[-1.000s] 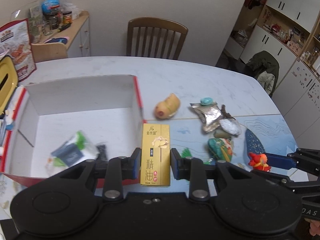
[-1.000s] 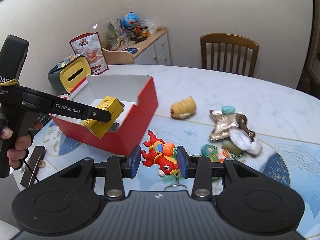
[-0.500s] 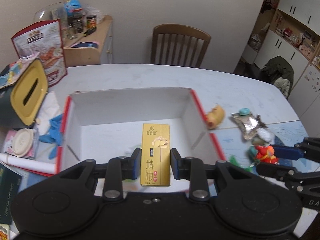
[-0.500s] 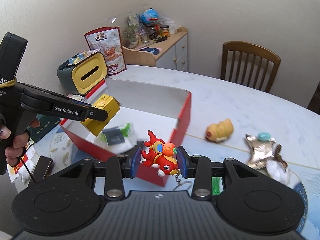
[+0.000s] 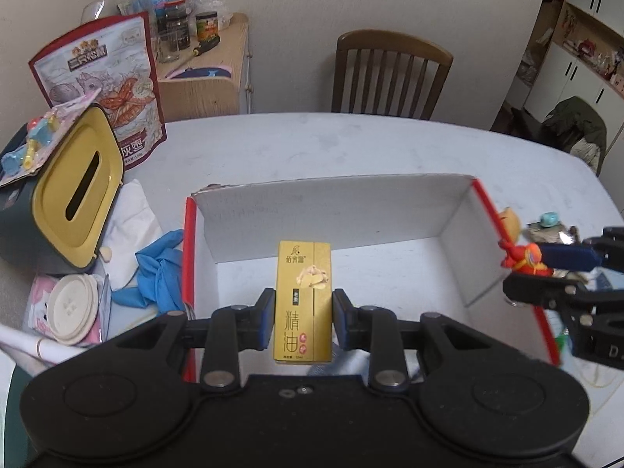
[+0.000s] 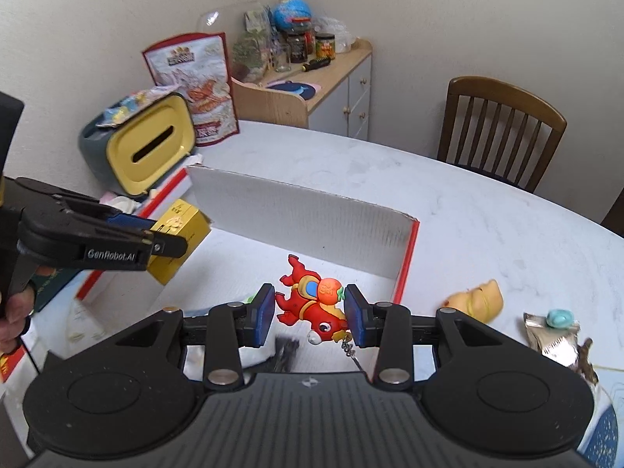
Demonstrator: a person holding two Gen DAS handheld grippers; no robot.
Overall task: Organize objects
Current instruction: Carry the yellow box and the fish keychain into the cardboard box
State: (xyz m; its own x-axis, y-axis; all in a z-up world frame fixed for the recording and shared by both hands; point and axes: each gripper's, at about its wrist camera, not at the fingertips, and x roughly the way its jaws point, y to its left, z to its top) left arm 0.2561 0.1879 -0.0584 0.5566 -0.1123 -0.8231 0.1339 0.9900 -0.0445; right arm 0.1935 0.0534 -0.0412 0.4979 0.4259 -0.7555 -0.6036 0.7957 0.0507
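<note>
1. You had the left gripper (image 5: 303, 318) clenched on the gold carton (image 5: 303, 304), blue fingers (image 5: 266, 319) pressed flat against its two long sides. The carton stood on end in the grip, long axis running away from the camera, printed face up.
2. You held the carton over the red box (image 5: 448, 199), above the white floor toward its near-left part, clear of the walls. Seen from the right wrist, it hung near the left wall (image 6: 167, 191).
3. Your right gripper (image 6: 308, 314) was clenched on the red horse charm (image 6: 312, 304), one finger on its tail end, the other on its head side. A short chain dangled below it.
4. The charm also hung over the box interior, on the right half, near the red-edged right wall (image 6: 407, 261).
5. Key relation: the box floor lay straight below both sets of fingers. My read is that neither hand needed more sideways travel, only lowering and a release. The two loads sat well apart, left and right, so I judged no clash likely.
6. A wrapped packet and a dark item showed blurred at the box's near edge under the right gripper; could not identify them.
7. Left on the bench (image 6: 487, 210) outside the box: yellow toy (image 6: 477, 300), crumpled foil wrapper (image 6: 553, 335) with a teal piece on it.
</note>
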